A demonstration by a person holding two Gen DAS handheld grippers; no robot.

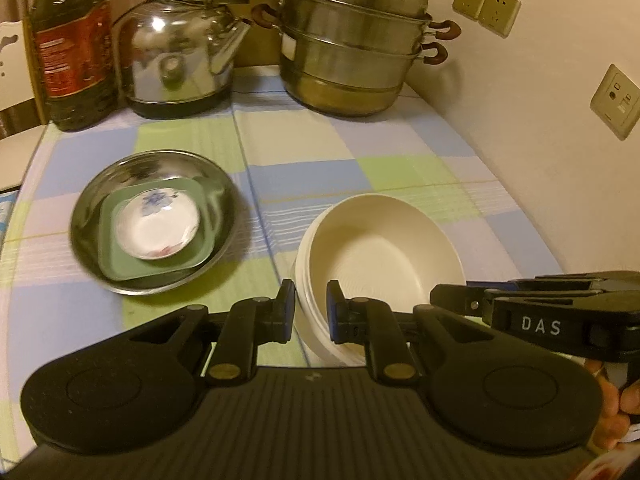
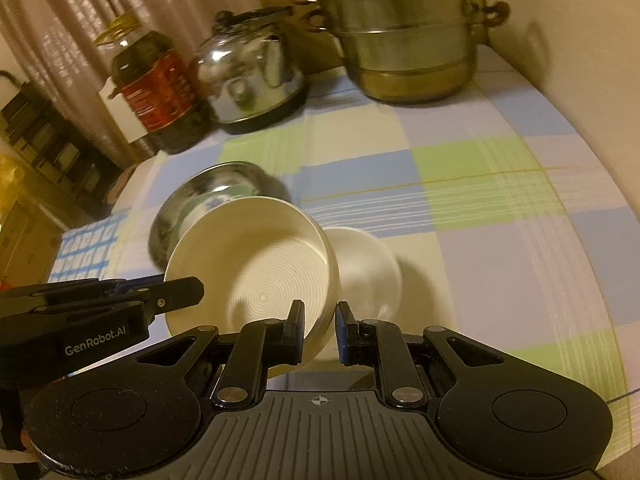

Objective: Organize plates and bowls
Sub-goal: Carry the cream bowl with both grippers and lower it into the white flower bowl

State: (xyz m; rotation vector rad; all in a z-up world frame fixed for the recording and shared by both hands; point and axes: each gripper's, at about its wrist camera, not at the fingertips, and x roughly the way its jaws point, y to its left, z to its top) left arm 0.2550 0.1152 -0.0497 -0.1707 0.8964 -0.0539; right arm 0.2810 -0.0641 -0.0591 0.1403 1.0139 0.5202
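Note:
A cream ribbed bowl (image 1: pixel 380 248) is tilted and held at its rim from both sides. My left gripper (image 1: pixel 311 312) is shut on its near rim. My right gripper (image 2: pixel 319 328) is shut on the same bowl (image 2: pixel 256 272) at its rim; it also shows in the left wrist view (image 1: pixel 456 300). A second white bowl (image 2: pixel 368 264) sits on the cloth behind the held one. A steel dish (image 1: pixel 92 220) to the left holds a green square plate (image 1: pixel 116 260) with a small white flowered saucer (image 1: pixel 158 226) on it.
At the back stand an oil bottle (image 1: pixel 72 48), a steel kettle (image 1: pixel 180 48) and a stacked steamer pot (image 1: pixel 352 40). The checked tablecloth (image 1: pixel 360 160) covers the table. A wall with sockets (image 1: pixel 486 6) runs along the right.

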